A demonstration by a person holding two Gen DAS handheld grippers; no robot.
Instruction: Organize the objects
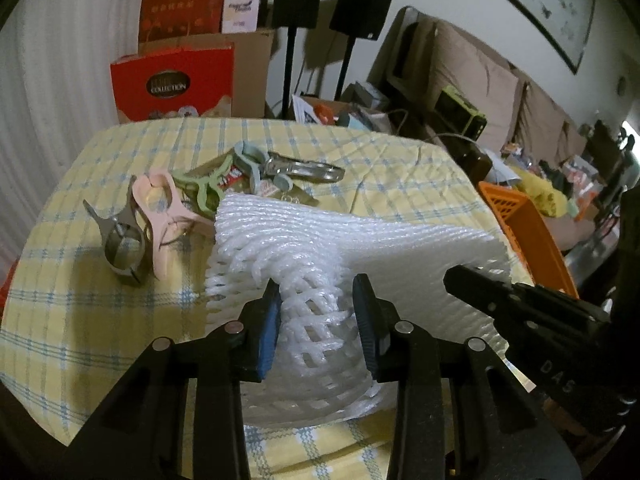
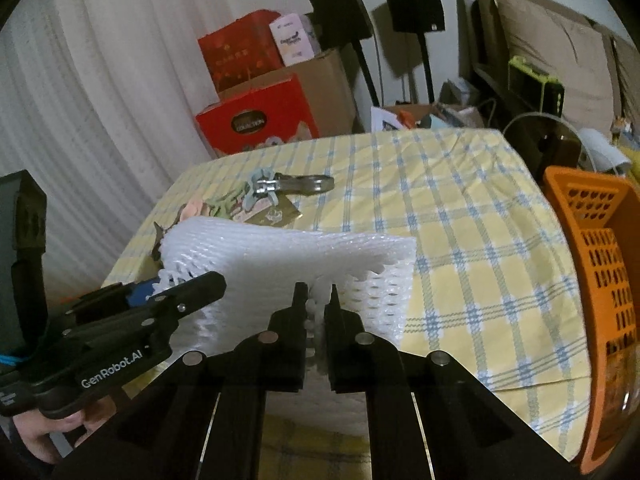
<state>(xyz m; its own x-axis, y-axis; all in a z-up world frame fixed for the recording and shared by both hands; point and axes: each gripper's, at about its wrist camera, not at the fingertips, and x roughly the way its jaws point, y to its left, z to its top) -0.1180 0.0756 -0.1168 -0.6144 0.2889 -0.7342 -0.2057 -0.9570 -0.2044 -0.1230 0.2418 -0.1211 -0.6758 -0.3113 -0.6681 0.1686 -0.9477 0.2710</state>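
Note:
A white foam net sleeve (image 1: 360, 240) lies bunched and partly lifted over the yellow checked tablecloth (image 1: 80, 320). My left gripper (image 1: 320, 314) pinches a twisted fold of it between its blue pads. My right gripper (image 2: 317, 300) is shut on the near edge of the same foam net (image 2: 280, 256). In the left wrist view the right gripper (image 1: 500, 292) comes in from the right, touching the net's corner. The left gripper (image 2: 180, 296) shows at the left of the right wrist view, with a hand under it.
Behind the net lies a pile of clothes pegs: a pink one (image 1: 160, 208), a steel one (image 1: 120, 240), a green one (image 1: 204, 192) and a long metal clip (image 1: 308, 170). An orange slotted basket (image 2: 592, 264) stands at the table's right edge. Red boxes (image 1: 172, 88) are beyond the far edge.

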